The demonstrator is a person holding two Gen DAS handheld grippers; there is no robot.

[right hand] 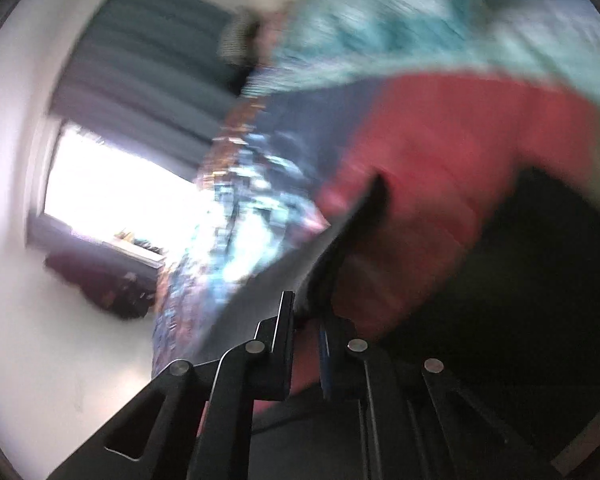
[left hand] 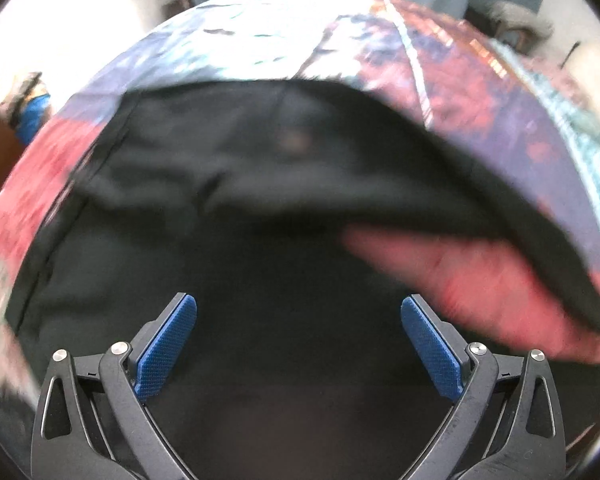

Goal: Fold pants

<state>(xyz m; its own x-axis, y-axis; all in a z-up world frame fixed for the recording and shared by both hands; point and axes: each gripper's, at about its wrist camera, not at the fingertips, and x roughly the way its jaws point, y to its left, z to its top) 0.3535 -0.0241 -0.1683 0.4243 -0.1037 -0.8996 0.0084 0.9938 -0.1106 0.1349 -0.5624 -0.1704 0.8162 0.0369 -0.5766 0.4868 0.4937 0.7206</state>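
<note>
Left wrist view close above pants; right view rolled sideways, both sharing bedspread

Left gripper: jaws wide apart, blue pads clear of fabric. Black pants spread beneath, a fold raised toward 3 o'clock. Patterned bedspread surrounds from 9 to 3 o'clock. View blurred.

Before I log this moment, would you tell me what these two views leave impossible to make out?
- Left wrist view: the black pants run off the bottom edge; their full outline is cut off, and motion blur hides seams.
- Right wrist view: the right gripper is shut on a dark fabric edge, but blur hides how much cloth is caught.
- Left wrist view: the left gripper is open; its height above the cloth is unclear.
</note>
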